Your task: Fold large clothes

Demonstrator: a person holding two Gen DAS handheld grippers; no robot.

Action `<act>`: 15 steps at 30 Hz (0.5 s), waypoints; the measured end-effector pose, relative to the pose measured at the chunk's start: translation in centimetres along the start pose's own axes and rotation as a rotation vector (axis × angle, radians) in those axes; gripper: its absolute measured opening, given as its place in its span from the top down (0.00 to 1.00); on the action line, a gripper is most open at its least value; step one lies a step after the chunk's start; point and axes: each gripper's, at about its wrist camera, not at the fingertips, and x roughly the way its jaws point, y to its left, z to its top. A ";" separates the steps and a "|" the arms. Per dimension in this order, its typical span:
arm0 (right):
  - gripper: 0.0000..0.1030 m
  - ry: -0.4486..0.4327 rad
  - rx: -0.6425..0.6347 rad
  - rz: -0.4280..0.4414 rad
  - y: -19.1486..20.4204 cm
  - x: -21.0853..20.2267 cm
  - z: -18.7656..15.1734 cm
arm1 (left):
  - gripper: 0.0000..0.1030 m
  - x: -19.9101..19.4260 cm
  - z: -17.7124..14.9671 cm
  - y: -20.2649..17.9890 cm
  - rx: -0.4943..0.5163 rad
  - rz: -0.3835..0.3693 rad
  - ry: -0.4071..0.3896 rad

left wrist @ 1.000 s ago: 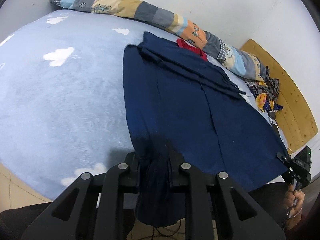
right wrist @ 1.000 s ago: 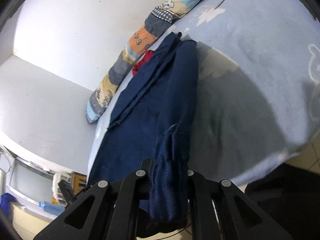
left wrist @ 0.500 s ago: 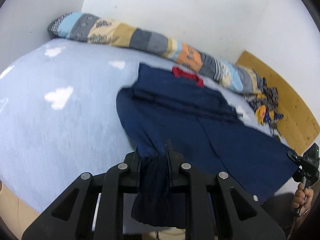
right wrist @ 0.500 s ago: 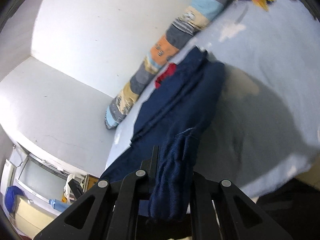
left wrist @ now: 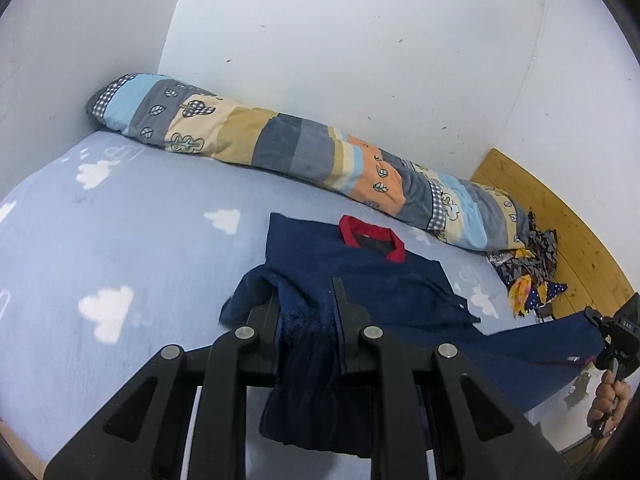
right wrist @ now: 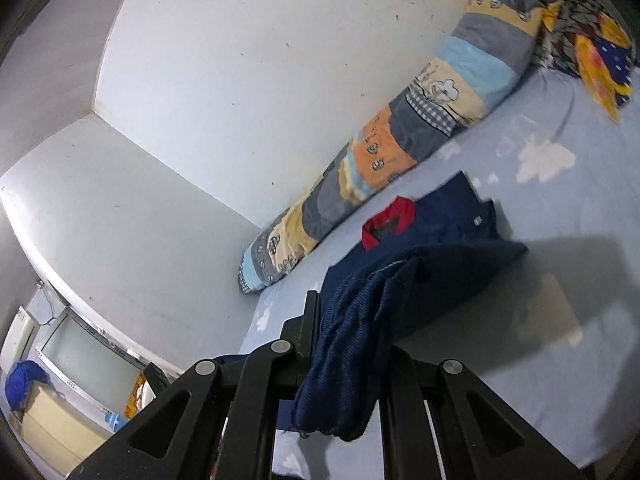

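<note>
A: Two grippers each clamp a bunched corner of one navy garment (left wrist: 384, 280). How do the fingers stand?

B: Left gripper (left wrist: 306, 312): jaws nearly closed, with a thick wad of navy fabric pinched between them and hanging below. Right gripper (right wrist: 352, 344): jaws pressed together on the other bunched corner, which drapes down over the near finger.

A: Where does the garment lie?

B: Its far part, with the red collar (left wrist: 372, 238), rests flat on the pale blue cloud-print sheet (left wrist: 120, 240). Its near hem is raised off the sheet, stretched between the two grippers.

A: And the surroundings?

B: Far side: a patchwork rolled quilt (left wrist: 300, 156) along the white wall. Right: a patterned cloth pile (left wrist: 528, 272) beside a wooden board (left wrist: 560, 232). Near right: a person's hand (left wrist: 608, 404) on the right gripper's handle.
</note>
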 end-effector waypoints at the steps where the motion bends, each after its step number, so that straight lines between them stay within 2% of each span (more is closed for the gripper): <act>1: 0.93 0.002 -0.002 -0.004 0.0 0.5 0.8 | 0.84 0.8 0.7 -0.1 -0.003 0.003 0.005; 9: 0.93 0.014 0.004 -0.034 -0.6 7.3 7.4 | 0.83 7.5 5.6 -0.4 -0.025 0.014 0.042; 15: 0.93 0.046 0.025 -0.109 -3.8 14.7 12.7 | 0.82 15.7 9.1 0.6 -0.061 0.049 0.120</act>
